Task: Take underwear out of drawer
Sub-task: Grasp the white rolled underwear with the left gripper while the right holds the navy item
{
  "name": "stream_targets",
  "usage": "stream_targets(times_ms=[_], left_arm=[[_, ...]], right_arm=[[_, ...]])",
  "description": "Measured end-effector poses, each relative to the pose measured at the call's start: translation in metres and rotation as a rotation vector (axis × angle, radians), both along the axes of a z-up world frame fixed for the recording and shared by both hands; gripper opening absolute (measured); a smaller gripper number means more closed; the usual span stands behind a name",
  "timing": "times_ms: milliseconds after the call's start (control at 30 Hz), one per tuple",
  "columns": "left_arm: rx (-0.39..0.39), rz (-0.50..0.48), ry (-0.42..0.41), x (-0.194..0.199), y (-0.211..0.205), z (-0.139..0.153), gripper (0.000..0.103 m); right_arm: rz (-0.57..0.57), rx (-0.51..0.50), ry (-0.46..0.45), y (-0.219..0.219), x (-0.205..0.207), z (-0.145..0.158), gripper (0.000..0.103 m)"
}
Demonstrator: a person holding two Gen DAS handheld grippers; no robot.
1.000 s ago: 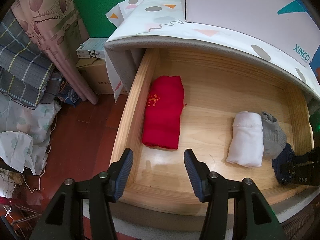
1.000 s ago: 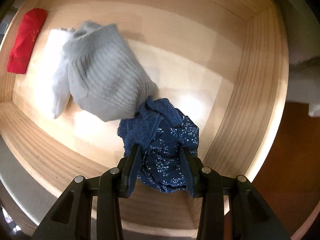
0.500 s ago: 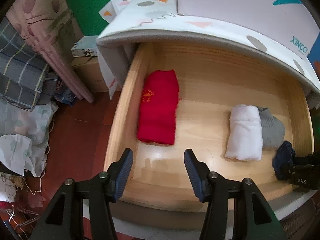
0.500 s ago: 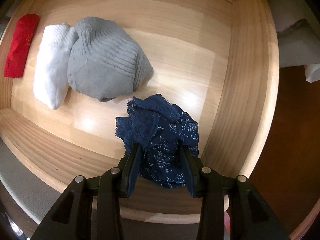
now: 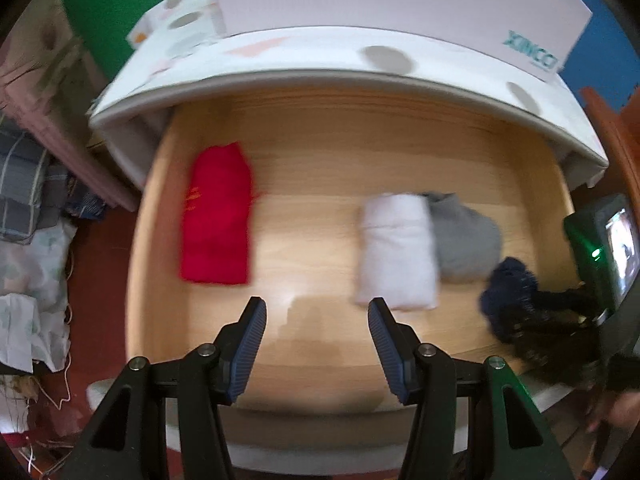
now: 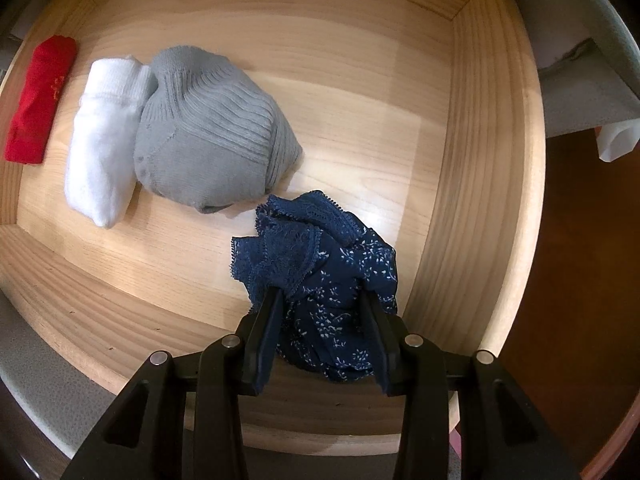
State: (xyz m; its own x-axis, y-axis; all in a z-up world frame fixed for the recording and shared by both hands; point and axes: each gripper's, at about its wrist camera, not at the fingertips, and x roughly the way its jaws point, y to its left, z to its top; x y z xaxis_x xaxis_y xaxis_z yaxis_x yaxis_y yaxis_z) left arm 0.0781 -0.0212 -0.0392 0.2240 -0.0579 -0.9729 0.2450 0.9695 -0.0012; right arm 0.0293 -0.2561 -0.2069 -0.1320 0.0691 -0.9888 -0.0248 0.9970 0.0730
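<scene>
- The navy underwear (image 6: 320, 280), lace-edged with small white flowers, is bunched between the right gripper (image 6: 320, 312) fingers, clamped, over the front right corner of the wooden drawer (image 6: 480, 200).
- Left of it lie 3 folded items: a grey ribbed piece (image 6: 212, 132), a white piece (image 6: 104, 132) touching it, and a red piece (image 6: 40, 100) apart.
- The left gripper (image 5: 316, 328) hangs over the drawer's front, jaws apart, holding nothing.

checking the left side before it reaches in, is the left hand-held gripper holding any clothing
No, the left hand-held gripper has only bare drawer floor showing between its open fingers, with the red cloth lying beyond them.
</scene>
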Motion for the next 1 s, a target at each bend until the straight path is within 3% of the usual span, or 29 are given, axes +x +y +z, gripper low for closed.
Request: stream_targets(times_ms=[233,567,733,1000], left_arm=[[0.029,-0.048,0.045,0.009,-0.040,-0.015,0.054],[-0.019,0.046,0.136,0.042,-0.060,-0.042,0.054],[-0.027,0.074,0.221,0.055,-0.068,-0.063,0.054],[0.025,0.055,0.262,0.062,-0.074,-0.076,0.056]], right_arm=[[0.002,0.012,-0.006,-0.017,0.000,-0.006,0.038],[0.006,0.024,-0.012,-0.025,0.004,-0.003,0.038],[0.007,0.031,-0.013,-0.025,0.006,0.002,0.038],[0.008,0.045,-0.012,-0.024,0.007,0.000,0.037]])
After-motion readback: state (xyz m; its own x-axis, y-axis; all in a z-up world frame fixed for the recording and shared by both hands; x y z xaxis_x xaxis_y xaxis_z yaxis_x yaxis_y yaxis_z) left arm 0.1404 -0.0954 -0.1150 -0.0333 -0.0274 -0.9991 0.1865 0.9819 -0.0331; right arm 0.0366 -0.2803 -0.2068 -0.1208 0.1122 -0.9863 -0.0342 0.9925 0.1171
